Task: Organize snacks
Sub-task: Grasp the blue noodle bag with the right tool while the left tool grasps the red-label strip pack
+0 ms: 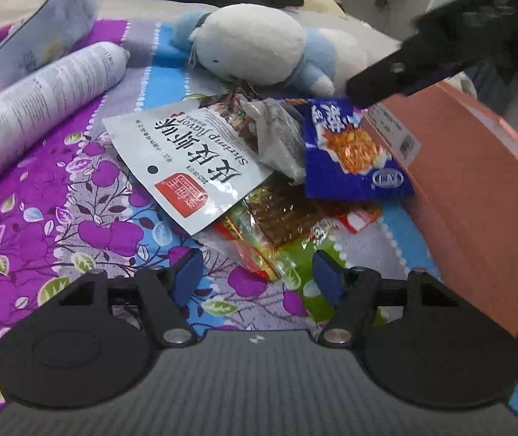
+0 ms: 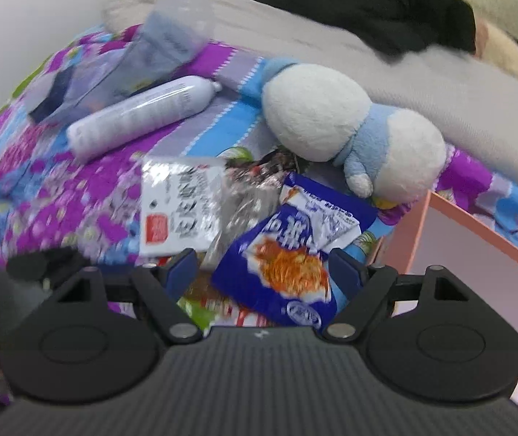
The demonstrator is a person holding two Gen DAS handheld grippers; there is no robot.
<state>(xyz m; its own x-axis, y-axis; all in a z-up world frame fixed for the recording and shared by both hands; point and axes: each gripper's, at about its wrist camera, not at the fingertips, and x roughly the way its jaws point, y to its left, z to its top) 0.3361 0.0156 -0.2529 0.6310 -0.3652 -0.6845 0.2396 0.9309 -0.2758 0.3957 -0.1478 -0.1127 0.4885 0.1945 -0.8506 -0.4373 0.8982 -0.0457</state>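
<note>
Across the middle of both views we see the snacks heaped in one loose pile on a purple floral bedspread (image 1: 59,225), with a pink box (image 1: 476,189) just beside them at the right, probably where they belong. Topmost are a white shrimp-flavour packet (image 1: 190,160) and a blue noodle packet (image 1: 353,149), which overlap a clear wrapper and a red-and-green packet (image 1: 269,243) underneath. Our left tongs (image 1: 253,276) hover released over the lower edge of the pile, with the red-and-green packet showing between the pads but not pinched. Our right tongs (image 2: 264,272) are likewise released, straddling the blue noodle packet (image 2: 288,265) without pressing it, which we judge to be the lineup for a first pick. From the upper right of the left view a tip of the right tongs points at that same packet. A plush toy (image 1: 259,47) and a white cylindrical bottle (image 1: 44,105) lie near the pile, not snacks as far as we can tell. Most of the box runs off the frame edge, so we cannot see its contents. Blur smears the right view, and the lower packets are mostly buried.
</note>
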